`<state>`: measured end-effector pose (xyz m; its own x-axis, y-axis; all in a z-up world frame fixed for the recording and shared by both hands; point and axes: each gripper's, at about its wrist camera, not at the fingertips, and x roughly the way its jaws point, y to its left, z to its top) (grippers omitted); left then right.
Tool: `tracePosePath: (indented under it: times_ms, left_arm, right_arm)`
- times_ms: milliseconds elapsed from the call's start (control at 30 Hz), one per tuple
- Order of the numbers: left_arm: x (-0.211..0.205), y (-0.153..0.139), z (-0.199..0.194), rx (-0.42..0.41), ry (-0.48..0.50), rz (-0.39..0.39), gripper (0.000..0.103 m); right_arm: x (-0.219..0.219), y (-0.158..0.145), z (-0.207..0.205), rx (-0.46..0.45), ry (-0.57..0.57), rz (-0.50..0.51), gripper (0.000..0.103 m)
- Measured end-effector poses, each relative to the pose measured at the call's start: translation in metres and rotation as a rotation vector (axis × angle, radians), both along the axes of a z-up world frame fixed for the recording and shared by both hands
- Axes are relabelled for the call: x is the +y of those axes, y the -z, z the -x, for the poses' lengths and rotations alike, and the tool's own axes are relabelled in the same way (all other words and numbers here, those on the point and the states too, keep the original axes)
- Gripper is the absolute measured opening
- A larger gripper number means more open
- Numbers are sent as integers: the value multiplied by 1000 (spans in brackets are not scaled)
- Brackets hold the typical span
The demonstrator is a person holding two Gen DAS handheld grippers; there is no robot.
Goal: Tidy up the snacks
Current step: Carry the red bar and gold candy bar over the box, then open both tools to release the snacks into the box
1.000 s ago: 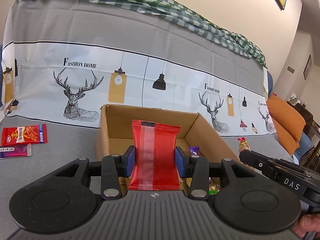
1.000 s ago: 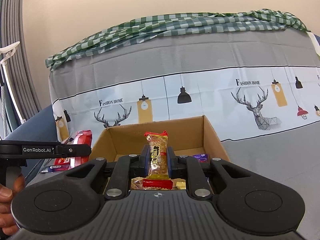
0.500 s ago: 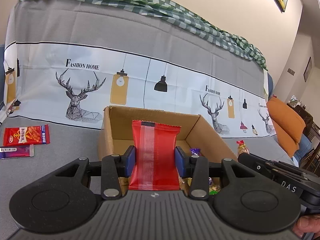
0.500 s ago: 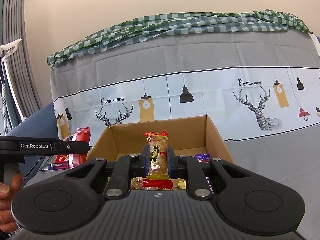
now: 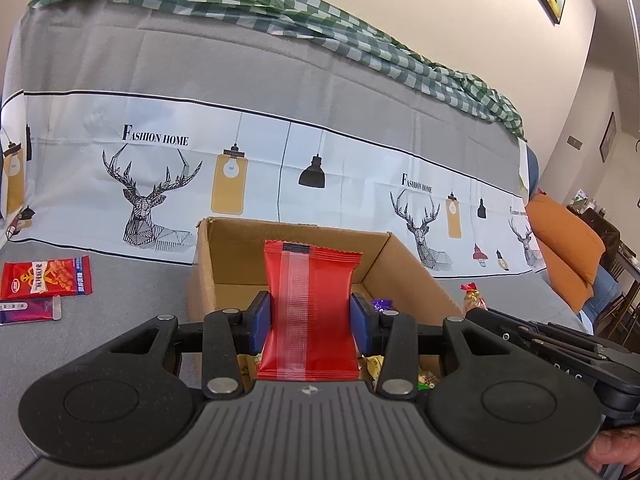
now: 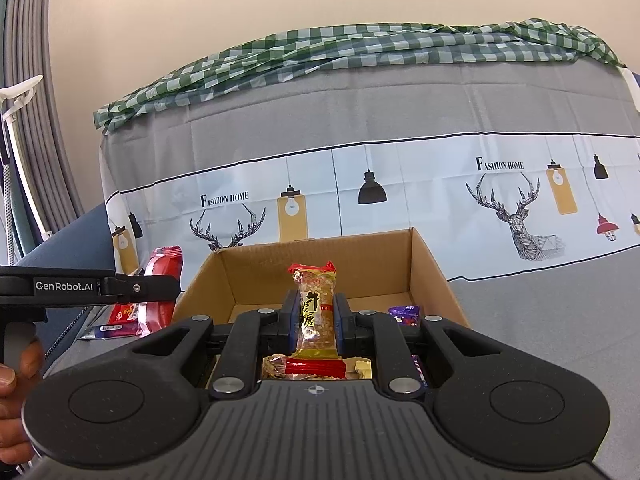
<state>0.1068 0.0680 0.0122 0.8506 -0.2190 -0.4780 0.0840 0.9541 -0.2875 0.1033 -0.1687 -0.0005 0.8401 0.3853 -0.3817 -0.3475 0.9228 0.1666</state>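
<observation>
An open cardboard box (image 5: 208, 272) (image 6: 436, 276) stands on the grey sofa seat with several small snacks at its bottom. My left gripper (image 5: 311, 320) is shut on a red snack packet (image 5: 311, 296), held upright over the box's near side. My right gripper (image 6: 316, 320) is shut on a clear peanut packet with red ends (image 6: 316, 308), also upright above the box. In the right wrist view the left gripper's body (image 6: 88, 288) and its red packet (image 6: 160, 288) show at the left. The right gripper's body (image 5: 560, 348) shows at the right of the left wrist view.
A red snack bag (image 5: 46, 278) and a purple packet (image 5: 28, 310) lie on the seat left of the box. A small wrapped candy (image 5: 472, 298) lies to the right of the box. An orange cushion (image 5: 568, 240) is at far right. The sofa back carries a deer-print cover and a green checked cloth (image 6: 360, 48).
None of the grips changed. The box and backdrop drift slightly in both views; both packets stay held over the box.
</observation>
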Motion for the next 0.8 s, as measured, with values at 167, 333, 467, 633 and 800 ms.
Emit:
tracePosePath:
  times_ms: [167,333,467,633,800]
  left_arm:
    - [-1,0,0,-5,7,-2,46]
    - [-4,0,0,-11,15,-8,46]
    - [-6,-1,0,-18,23,-16,46]
    - [-9,-2,2,-36,39,-20,46]
    - [-14,-4,5,-57,59,-25,46]
  right_arm:
    - [1,1,0,1,1,1,18]
    - [0,1,0,1,0,2,18]
    - [0,1,0,1,-1,2,18]
    - [0,0,-1,1,-2,3,18]
    - [0,0,-1,2,-1,3,18]
